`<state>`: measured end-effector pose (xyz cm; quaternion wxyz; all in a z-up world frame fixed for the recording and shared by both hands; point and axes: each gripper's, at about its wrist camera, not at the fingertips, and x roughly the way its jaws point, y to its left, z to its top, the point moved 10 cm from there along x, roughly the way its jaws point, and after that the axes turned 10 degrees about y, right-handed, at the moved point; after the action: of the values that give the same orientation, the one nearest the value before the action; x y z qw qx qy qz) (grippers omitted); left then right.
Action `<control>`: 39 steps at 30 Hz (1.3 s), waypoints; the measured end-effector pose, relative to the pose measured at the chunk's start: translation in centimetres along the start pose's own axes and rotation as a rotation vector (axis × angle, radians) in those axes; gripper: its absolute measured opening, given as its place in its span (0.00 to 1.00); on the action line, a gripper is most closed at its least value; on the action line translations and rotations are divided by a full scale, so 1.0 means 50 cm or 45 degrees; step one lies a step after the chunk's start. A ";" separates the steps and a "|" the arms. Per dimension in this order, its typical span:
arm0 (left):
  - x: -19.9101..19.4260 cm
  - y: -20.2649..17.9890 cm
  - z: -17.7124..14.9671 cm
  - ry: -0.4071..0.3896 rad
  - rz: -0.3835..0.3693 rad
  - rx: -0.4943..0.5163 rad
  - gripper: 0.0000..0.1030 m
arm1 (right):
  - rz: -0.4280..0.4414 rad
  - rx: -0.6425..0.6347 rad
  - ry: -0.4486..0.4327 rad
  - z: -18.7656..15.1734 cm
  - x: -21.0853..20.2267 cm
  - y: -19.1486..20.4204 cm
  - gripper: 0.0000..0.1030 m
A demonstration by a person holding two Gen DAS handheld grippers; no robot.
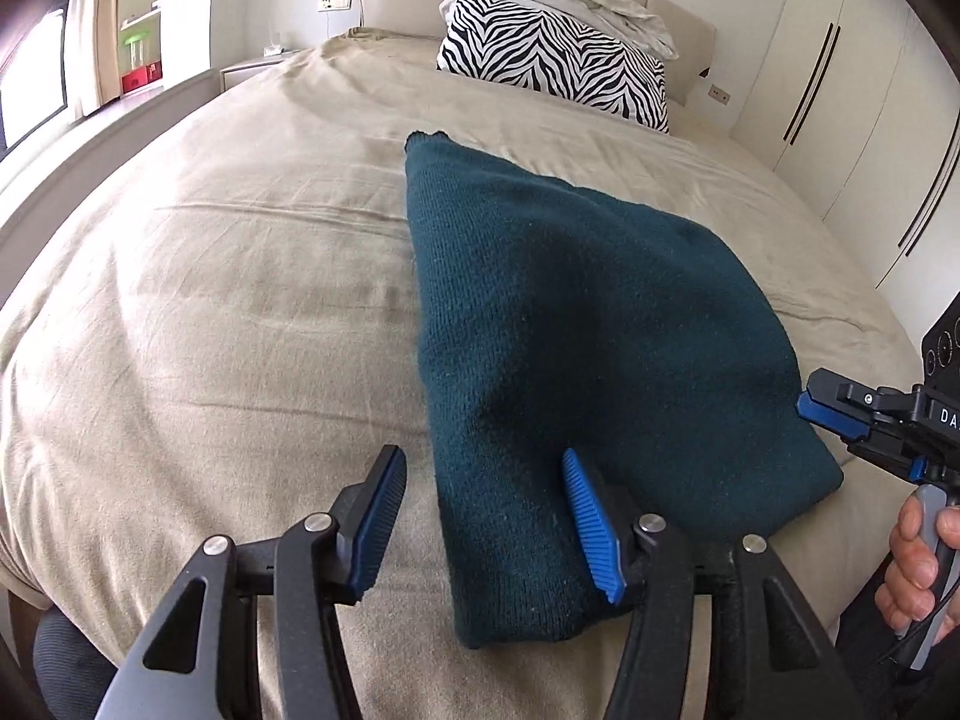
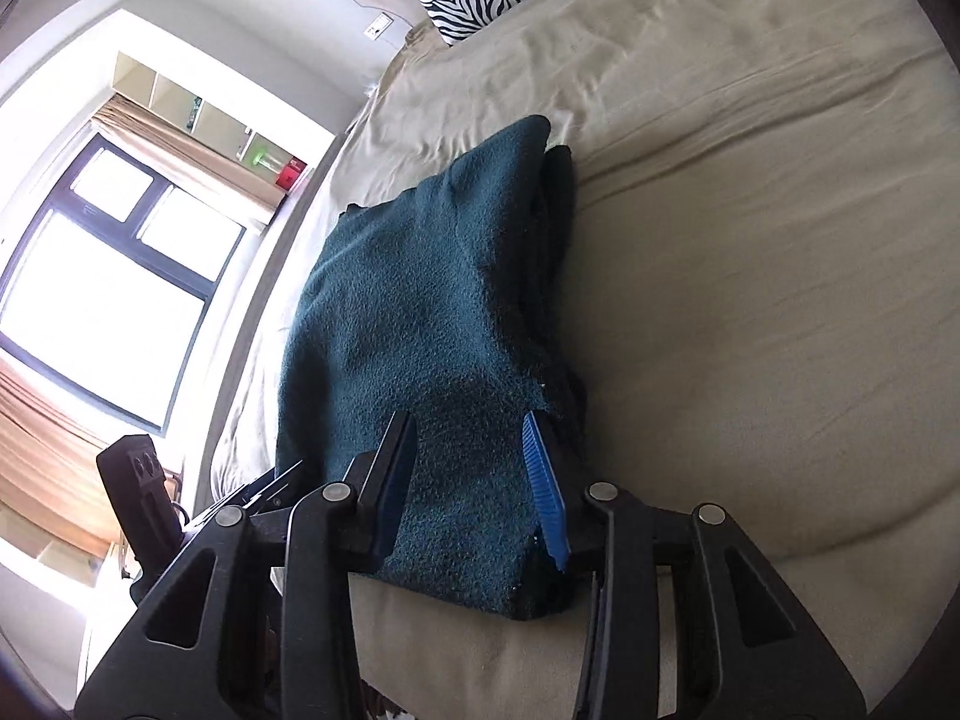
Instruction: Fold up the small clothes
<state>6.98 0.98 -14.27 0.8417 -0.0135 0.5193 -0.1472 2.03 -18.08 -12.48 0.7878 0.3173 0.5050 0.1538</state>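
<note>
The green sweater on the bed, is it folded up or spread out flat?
Folded. The dark green sweater lies doubled on the bed, with stacked layers showing along its edge in the right wrist view.

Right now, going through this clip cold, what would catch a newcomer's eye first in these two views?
The folded dark teal knitted garment lies in the middle of the beige bedsheet, the only dark mass on it. Both grippers' blue-padded fingers stand apart over its near edge, the left gripper at one corner and the right gripper at the other. At the headboard, the black-and-white zebra-striped pillow stands out.
</note>
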 end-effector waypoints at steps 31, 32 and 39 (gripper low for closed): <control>-0.214 0.008 0.037 -0.231 0.357 -0.093 1.00 | -0.726 -0.396 -0.389 -0.043 -0.230 0.210 0.97; -0.204 0.008 0.030 -0.212 0.349 -0.100 1.00 | -0.721 -0.377 -0.367 -0.049 -0.219 0.201 0.97; -0.172 -0.010 0.009 -0.163 0.346 -0.056 1.00 | -0.750 -0.296 -0.279 -0.072 -0.173 0.155 0.97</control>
<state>3.66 2.69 -6.50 0.8847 0.0293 0.4648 -0.0195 -4.42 -15.87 -2.39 0.8789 0.0805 0.4665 -0.0590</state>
